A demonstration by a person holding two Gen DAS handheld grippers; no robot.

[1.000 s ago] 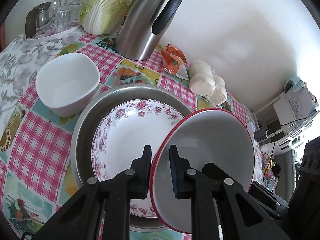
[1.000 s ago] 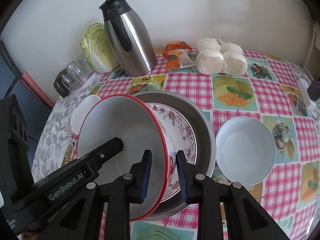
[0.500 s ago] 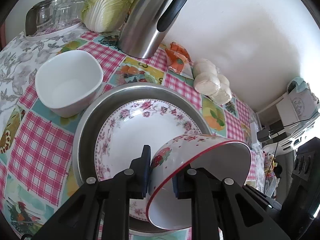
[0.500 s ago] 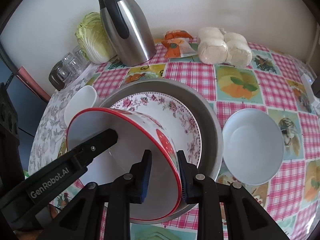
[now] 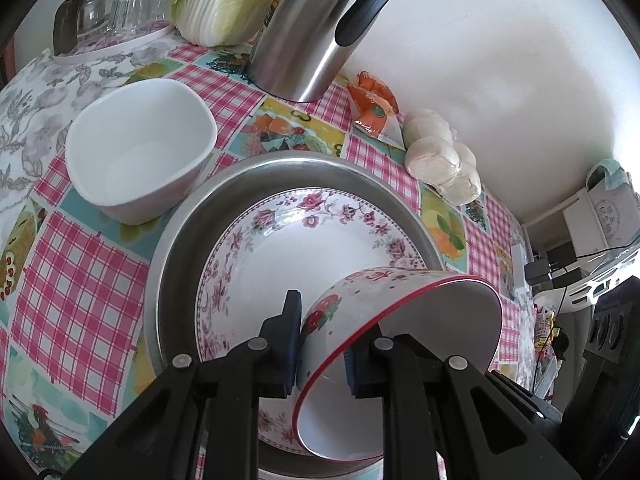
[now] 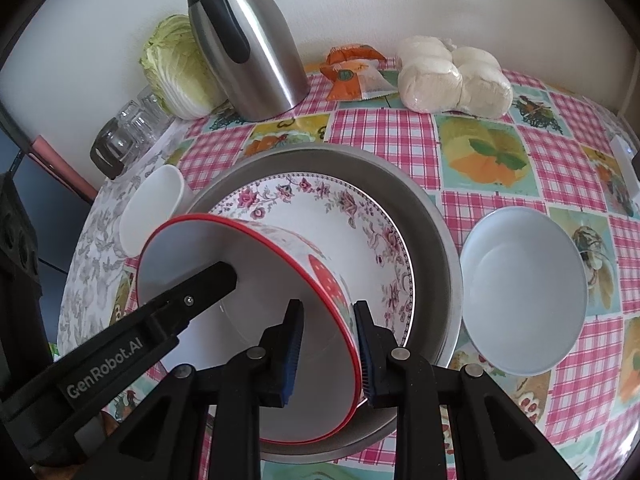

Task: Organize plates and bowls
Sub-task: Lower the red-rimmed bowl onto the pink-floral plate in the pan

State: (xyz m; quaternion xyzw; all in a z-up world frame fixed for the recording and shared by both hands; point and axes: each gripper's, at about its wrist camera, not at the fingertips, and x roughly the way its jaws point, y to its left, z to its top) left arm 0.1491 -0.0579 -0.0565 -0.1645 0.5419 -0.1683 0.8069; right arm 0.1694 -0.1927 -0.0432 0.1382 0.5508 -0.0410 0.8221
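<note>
A red-rimmed bowl (image 5: 400, 292) with strawberry print hangs tilted on its side over a floral plate (image 5: 300, 248), which lies in a round metal basin (image 5: 180, 240). My left gripper (image 5: 322, 344) is shut on the bowl's wall near the rim. In the right wrist view the same bowl (image 6: 200, 256) shows its white inside, and my right gripper (image 6: 328, 340) is shut on the opposite wall. The left gripper's finger (image 6: 192, 300) reaches into the bowl there. The plate (image 6: 320, 220) and basin (image 6: 432, 248) lie just behind it.
A white square bowl (image 5: 136, 148) stands left of the basin, a white round bowl (image 6: 520, 288) right of it. Along the wall stand a steel thermos (image 6: 256, 52), a cabbage (image 6: 176, 64), glasses on a tray (image 5: 116, 12), an orange packet (image 5: 372, 108) and wrapped buns (image 6: 452, 76).
The bowl has tipped over between both grippers, so its printed outside now shows, and it has sunk closer to the floral plate. Both grips stay the same.
</note>
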